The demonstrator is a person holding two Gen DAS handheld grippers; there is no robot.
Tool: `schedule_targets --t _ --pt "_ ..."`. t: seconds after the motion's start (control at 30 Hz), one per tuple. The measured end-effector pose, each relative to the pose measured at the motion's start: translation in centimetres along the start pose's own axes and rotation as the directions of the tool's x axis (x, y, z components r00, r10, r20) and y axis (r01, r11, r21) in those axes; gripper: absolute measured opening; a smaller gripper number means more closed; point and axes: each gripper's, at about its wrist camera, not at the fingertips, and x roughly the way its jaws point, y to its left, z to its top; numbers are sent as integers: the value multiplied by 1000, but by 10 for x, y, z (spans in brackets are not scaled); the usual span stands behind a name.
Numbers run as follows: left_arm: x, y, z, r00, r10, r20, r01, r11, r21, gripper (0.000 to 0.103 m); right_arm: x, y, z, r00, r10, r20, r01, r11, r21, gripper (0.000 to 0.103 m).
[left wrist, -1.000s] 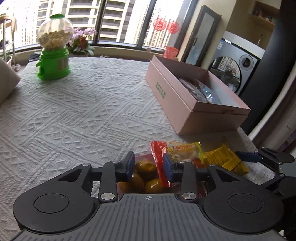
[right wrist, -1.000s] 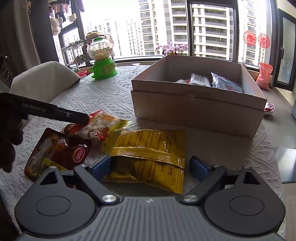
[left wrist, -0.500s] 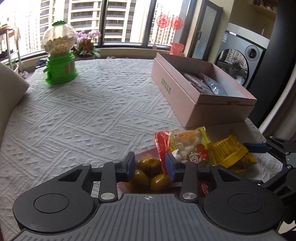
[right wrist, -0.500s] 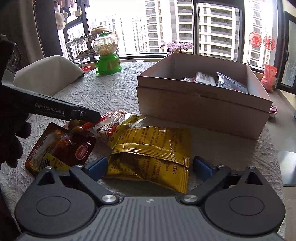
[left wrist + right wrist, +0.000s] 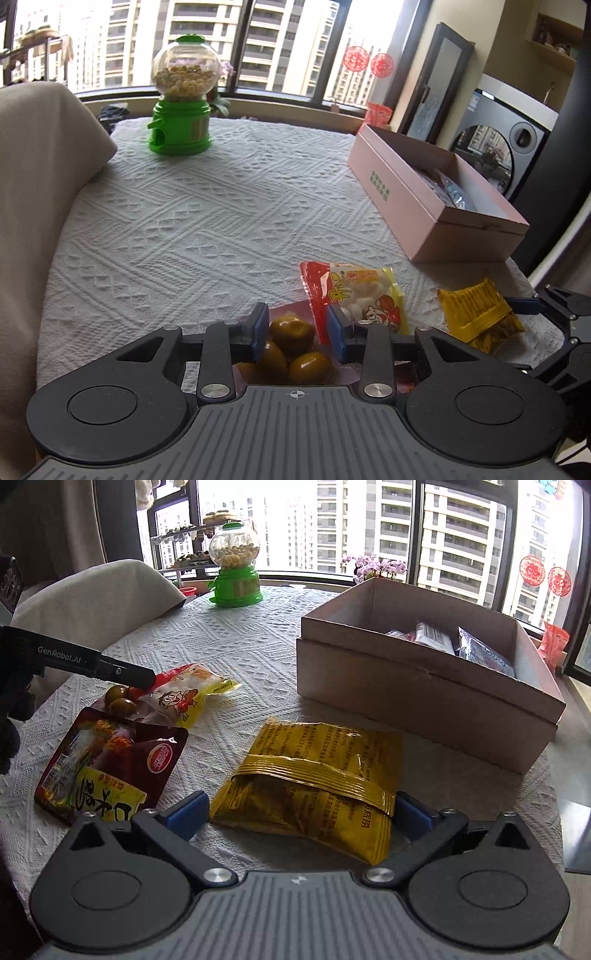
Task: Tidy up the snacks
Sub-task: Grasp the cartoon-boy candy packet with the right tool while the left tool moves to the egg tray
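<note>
My left gripper point(image 5: 297, 330) is open, its jaws on either side of the clear end of a dark red snack pouch point(image 5: 291, 349) with brown round pieces; the pouch lies flat point(image 5: 107, 764). A red-and-yellow candy bag point(image 5: 356, 295) lies just beyond it point(image 5: 184, 694). My right gripper point(image 5: 297, 814) is wide open around a yellow foil packet point(image 5: 317, 786), also seen from the left wrist point(image 5: 478, 314). The pink cardboard box point(image 5: 402, 206) with several snacks inside stands farther back point(image 5: 406, 690).
A green gumball dispenser point(image 5: 183, 99) stands at the table's far side point(image 5: 236, 568). A beige chair back point(image 5: 33, 184) rises at the left edge. The white textured tablecloth point(image 5: 192, 229) covers the table. The table edge drops off right of the box.
Both views have pulled back and shifted slightly. The left gripper stays astride the pouch and the right gripper astride the yellow packet; neither has closed. The snacks have not moved.
</note>
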Motion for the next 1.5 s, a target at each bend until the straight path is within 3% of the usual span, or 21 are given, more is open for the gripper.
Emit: schedule_targets --t 0.17,0.27,0.4,0.5,0.6,0.67,0.73,0.77,0.8,0.87,0.97,1.07,1.2,1.27,1.33,1.43,1.5 --pt "-28 17 -1 996 59 60 -55 996 -63 38 -7 -1 3 1000 3 0 -3 1000 6 99" --pt "-42 30 -2 993 79 82 -68 991 -119 38 -21 12 15 997 -10 81 18 995 -102 98" --pt "-46 27 -11 999 2 37 2 995 -99 38 -17 40 46 993 25 115 3 971 -240 98" --pt "-46 12 -23 999 -51 -20 50 998 -43 38 -5 65 64 989 1 149 49 941 -334 95" --pt "-41 -6 -38 990 -122 -63 123 992 5 38 -3 72 78 983 -23 182 86 934 -346 95" --pt "-32 -12 -42 983 -164 -83 165 986 3 37 -1 66 81 988 9 153 43 941 -335 94" --pt "-26 -17 -43 979 -191 -75 191 982 -5 37 8 56 79 997 39 63 -20 961 -276 80" --pt "-25 -20 -42 976 -206 -73 206 979 -5 37 12 50 76 998 62 11 -58 969 -242 66" --pt "-24 -22 -40 972 -227 -69 227 974 -5 37 14 44 69 996 84 -38 -90 974 -207 59" --pt "-27 -25 -37 969 -241 -49 242 970 7 37 13 34 59 992 88 -88 -101 982 -156 55" --pt "-34 -26 -33 987 -160 -4 160 986 52 37 3 18 37 988 66 -140 -80 992 -100 56" --pt "-39 -13 -29 998 -60 31 59 998 25 37 -9 18 29 990 21 -139 -40 990 -139 57" --pt "-43 10 -24 998 44 48 -41 998 -48 37 -20 48 44 1000 23 1 -21 955 -294 79" --pt "-46 16 -23 998 50 48 -47 997 -58 37 -12 67 53 997 58 51 -35 925 -377 80" --pt "-48 17 -24 998 32 47 -29 998 -58 37 11 86 69 996 77 51 -47 894 -446 80" --pt "-50 19 -25 999 7 42 -5 999 -52 37 53 97 87 994 107 -33 -110 889 -445 80" --pt "-48 19 -26 999 9 40 -7 999 -41 37 73 95 92 990 105 -93 -133 913 -386 71"
